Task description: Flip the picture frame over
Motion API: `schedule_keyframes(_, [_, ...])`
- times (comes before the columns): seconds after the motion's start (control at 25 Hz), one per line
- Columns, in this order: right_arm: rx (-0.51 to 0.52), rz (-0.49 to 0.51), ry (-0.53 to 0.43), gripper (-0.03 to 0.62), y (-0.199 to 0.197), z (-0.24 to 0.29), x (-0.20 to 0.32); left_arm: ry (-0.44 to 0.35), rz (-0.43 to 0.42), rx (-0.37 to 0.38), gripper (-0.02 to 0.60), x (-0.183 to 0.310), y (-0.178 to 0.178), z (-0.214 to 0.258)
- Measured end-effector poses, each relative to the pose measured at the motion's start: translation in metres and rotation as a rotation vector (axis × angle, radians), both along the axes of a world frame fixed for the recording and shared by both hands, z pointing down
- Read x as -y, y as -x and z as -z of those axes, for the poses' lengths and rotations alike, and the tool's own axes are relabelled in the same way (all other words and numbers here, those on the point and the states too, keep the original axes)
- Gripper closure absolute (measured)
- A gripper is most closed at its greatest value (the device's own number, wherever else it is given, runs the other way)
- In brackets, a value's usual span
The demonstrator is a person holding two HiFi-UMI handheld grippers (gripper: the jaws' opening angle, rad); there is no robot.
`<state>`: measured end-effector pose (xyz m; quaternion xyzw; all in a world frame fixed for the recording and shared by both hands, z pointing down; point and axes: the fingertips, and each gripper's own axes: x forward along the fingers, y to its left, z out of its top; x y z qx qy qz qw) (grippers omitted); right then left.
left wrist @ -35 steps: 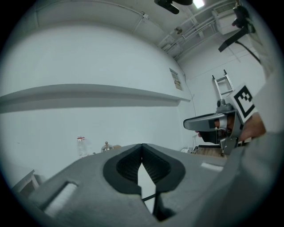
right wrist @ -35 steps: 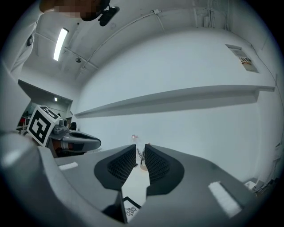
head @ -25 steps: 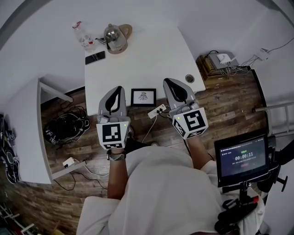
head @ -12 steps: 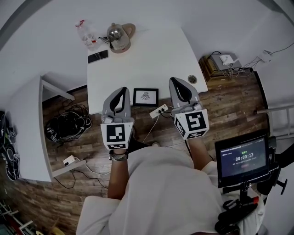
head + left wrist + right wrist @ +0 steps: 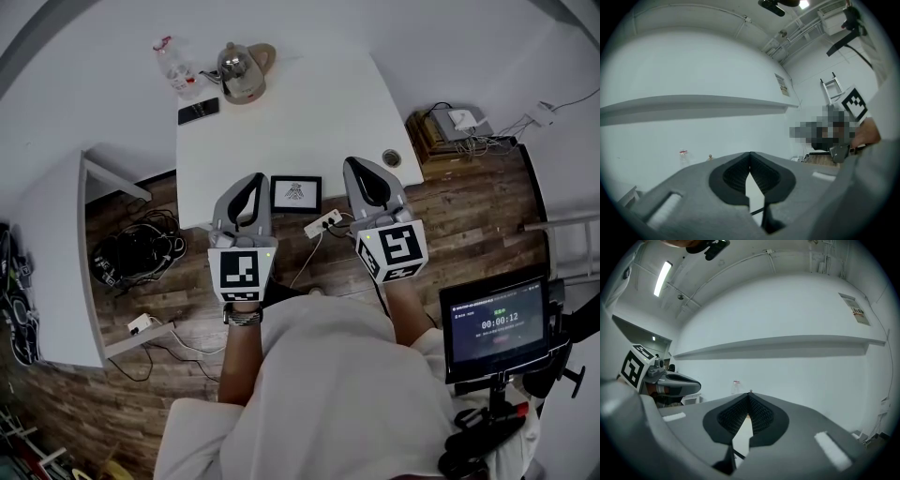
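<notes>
The picture frame (image 5: pixel 295 193), black-edged with a white picture facing up, lies flat at the white table's (image 5: pixel 281 131) near edge. My left gripper (image 5: pixel 252 179) hovers just left of the frame, its tip over the table's edge, jaws shut and empty (image 5: pixel 750 153). My right gripper (image 5: pixel 357 167) is held to the right of the frame, also shut with nothing in it (image 5: pixel 750 392). Neither touches the frame. Both point level toward the far wall, and their own jaws hide the frame in both gripper views.
A kettle (image 5: pixel 241 71), a water bottle (image 5: pixel 172 67) and a phone (image 5: pixel 198 111) stand at the table's far left. A small round object (image 5: pixel 390 158) is at its right edge. A power strip (image 5: pixel 322 225) with cables lies on the floor below. A screen (image 5: pixel 495 323) stands at the right.
My left gripper has edged a little closer to the frame. The right gripper has stayed where it was. Both remain shut.
</notes>
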<state>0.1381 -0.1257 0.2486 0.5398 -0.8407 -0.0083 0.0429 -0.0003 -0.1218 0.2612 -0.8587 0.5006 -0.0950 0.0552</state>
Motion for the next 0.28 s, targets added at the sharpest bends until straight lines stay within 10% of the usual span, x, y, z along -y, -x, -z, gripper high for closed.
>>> schedule_keyframes(0.28, [0.001,0.002,-0.008,0.593,-0.0006,0.0022,0.0006,0.000,-0.009,0.000,0.578,-0.0003,-0.0040,-0.0017])
